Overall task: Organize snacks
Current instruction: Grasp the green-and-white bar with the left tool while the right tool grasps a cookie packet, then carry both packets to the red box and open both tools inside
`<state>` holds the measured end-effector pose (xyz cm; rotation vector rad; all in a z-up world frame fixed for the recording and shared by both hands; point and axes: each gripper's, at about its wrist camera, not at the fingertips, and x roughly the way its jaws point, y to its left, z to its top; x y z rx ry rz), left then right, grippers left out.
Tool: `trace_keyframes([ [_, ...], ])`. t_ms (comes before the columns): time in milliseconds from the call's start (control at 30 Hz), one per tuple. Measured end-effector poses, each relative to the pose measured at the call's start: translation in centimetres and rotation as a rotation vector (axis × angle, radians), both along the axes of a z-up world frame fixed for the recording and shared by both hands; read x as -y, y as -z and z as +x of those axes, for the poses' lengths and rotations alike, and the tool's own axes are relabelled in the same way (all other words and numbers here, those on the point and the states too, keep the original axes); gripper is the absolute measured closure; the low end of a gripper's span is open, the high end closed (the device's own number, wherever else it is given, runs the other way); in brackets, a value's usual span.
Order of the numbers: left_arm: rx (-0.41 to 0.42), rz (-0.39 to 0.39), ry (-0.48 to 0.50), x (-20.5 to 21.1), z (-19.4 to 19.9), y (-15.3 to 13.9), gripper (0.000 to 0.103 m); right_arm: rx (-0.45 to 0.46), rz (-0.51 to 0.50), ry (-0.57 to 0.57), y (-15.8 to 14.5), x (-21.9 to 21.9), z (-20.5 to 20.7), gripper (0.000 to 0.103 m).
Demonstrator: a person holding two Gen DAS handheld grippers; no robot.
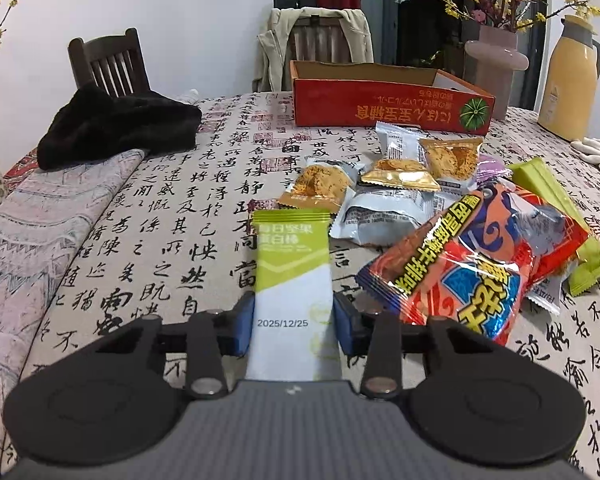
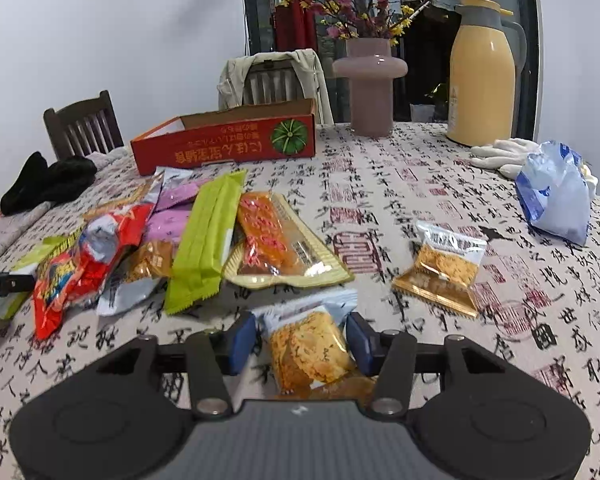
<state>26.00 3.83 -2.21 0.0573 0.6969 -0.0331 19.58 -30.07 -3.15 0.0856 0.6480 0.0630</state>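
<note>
While lengthwise, green bar (image 1: 292, 280) between left jaws; cake packet (image 2: 308, 344) between right jaws

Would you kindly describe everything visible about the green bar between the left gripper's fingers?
The green bar is a long, flat foil-like wrapper, lime green at its crimped far end, white nearer the camera, printed 2025/12/25. It points away lengthwise between the left gripper's blue pads, which sit at its edges. Whether it lies on the tablecloth is unclear.
</note>
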Motion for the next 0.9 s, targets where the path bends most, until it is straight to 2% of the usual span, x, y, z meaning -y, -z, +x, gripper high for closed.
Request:
trace_keyframes([
  [67, 0.001, 0.000, -0.003, 0.1, -0.6, -0.1, 0.064, -0.008, -0.013, -0.011, 0.3, 0.2, -0.5, 0.053],
  [133, 0.004, -0.005, -0.012, 0.1, -1.5, -0.4, 0.065, -0.005, -0.028, -0.019, 0.5, 0.2, -1.1, 0.064],
  [233, 0.027, -0.013, -0.016, 0.2, -3.8, -1.1, 0.065, 0.012, -0.051, -0.037, 0.2, 0.0, -2.1, 0.064],
  [400, 0.053, -0.017, -0.027, 0.7, -8.2, -1.8, 0.065, 0.065, -0.037, -0.062, -1.0, -0.1, -4.6, 0.064],
  [533, 0.091, -0.014, -0.031, 0.8, -10.2, -3.1, 0.065, 0.108, -0.030, -0.085, -2.2, 0.0, -6.1, 0.064],
  [733, 0.136, 0.012, -0.019, 1.1, -9.5, -5.7, 0.065, 0.199, -0.050, -0.105, -5.4, 0.1, -6.2, 0.064],
  [900, 0.185, 0.007, 0.011, 1.8, -7.1, -8.7, 0.065, 0.225, -0.042, -0.139, -8.2, 0.2, -3.5, 0.064],
])
